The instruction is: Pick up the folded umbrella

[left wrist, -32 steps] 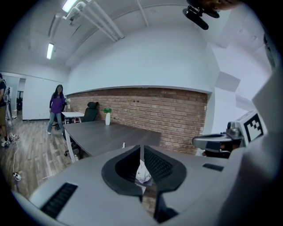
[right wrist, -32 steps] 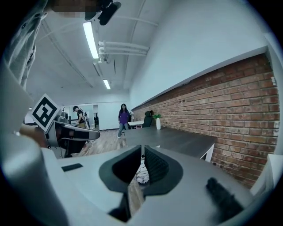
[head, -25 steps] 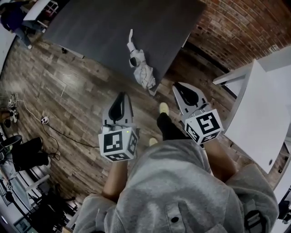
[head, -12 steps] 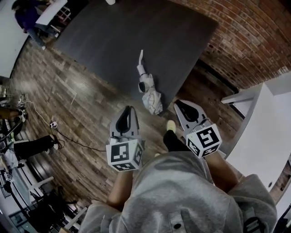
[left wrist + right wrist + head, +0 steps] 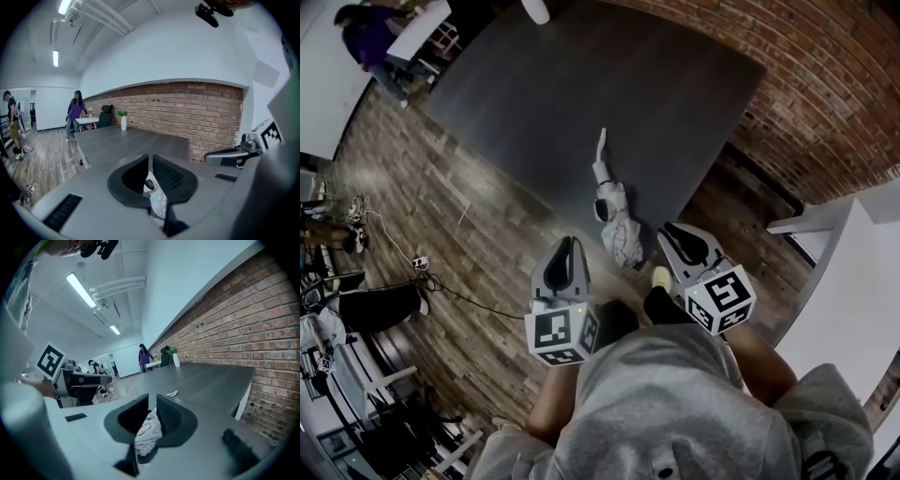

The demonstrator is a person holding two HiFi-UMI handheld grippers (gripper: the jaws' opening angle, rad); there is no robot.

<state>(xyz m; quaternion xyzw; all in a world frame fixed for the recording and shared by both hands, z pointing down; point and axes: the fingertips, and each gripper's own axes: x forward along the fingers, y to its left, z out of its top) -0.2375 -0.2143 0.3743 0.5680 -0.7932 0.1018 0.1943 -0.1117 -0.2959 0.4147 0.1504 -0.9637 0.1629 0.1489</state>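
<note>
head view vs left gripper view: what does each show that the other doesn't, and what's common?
Head view only: the marker cube on the left gripper, and the folded umbrella end to end. Left gripper view only: ceiling lights and pipes; its own shut jaws hide part of the umbrella. Both: the umbrella on the dark table, brick wall, right gripper, person in purple.

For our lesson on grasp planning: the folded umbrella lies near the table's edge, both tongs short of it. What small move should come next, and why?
Probably open the right tongs. They are shut, like the left tongs, and the folded umbrella lies untouched on the table just ahead; shut tongs cannot take it.
</note>
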